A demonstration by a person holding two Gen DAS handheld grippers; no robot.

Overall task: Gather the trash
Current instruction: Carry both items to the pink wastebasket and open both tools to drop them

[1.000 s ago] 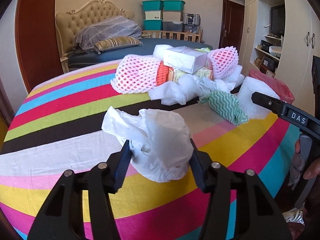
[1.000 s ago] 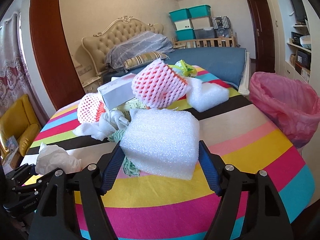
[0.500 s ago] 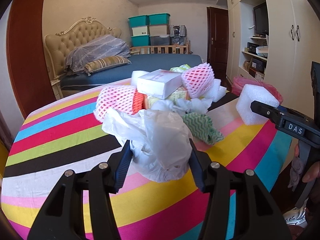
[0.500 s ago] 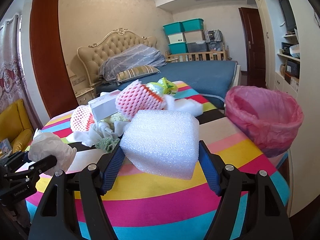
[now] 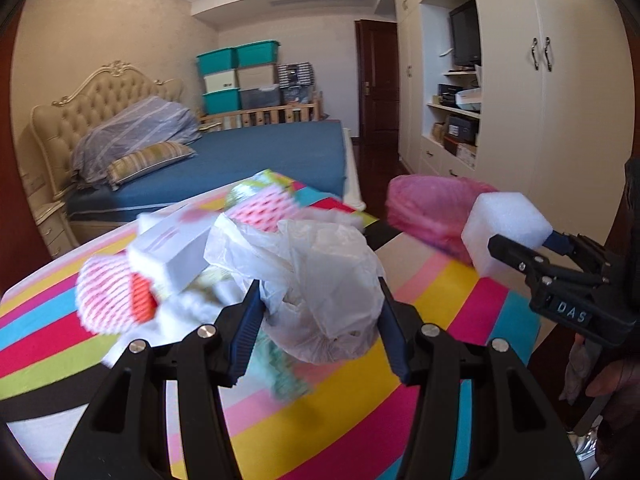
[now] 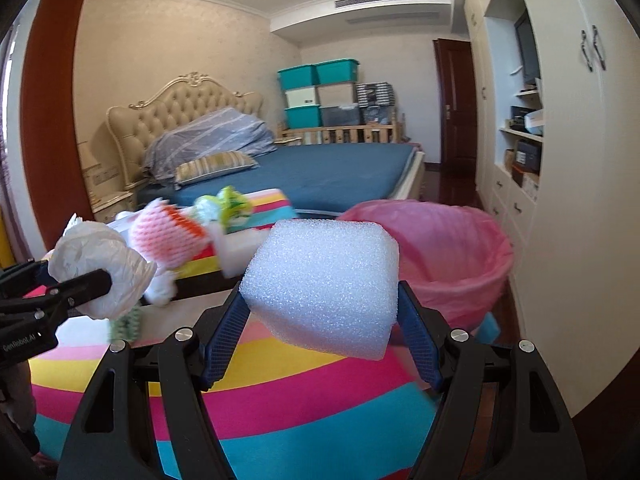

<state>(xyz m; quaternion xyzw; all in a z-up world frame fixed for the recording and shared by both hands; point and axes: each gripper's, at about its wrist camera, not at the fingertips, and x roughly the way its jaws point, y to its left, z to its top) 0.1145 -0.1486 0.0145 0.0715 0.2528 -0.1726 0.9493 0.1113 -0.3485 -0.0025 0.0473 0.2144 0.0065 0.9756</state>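
Observation:
My left gripper [image 5: 320, 316] is shut on a crumpled white plastic bag [image 5: 320, 280] and holds it above the striped table [image 5: 440, 308]; the bag also shows in the right wrist view [image 6: 100, 268]. My right gripper [image 6: 320, 320] is shut on a white foam block [image 6: 324, 284], held above the table's right edge; the block also shows in the left wrist view [image 5: 504, 228]. A bin lined with a pink bag [image 6: 440, 252] stands just past the table, right of the block. More trash is piled on the table: pink foam nets [image 5: 116, 300], a white box [image 5: 176, 248].
A bed with a blue cover [image 6: 320, 176] lies behind the table. White wardrobes with shelves [image 6: 560, 140] line the right wall. Teal storage boxes [image 6: 320, 92] are stacked at the far wall. A green-patterned cloth [image 6: 126, 324] lies on the table.
Both grippers have risen and swung right with their loads. The pink bin has come much closer in both views, and the trash pile has dropped left and behind.

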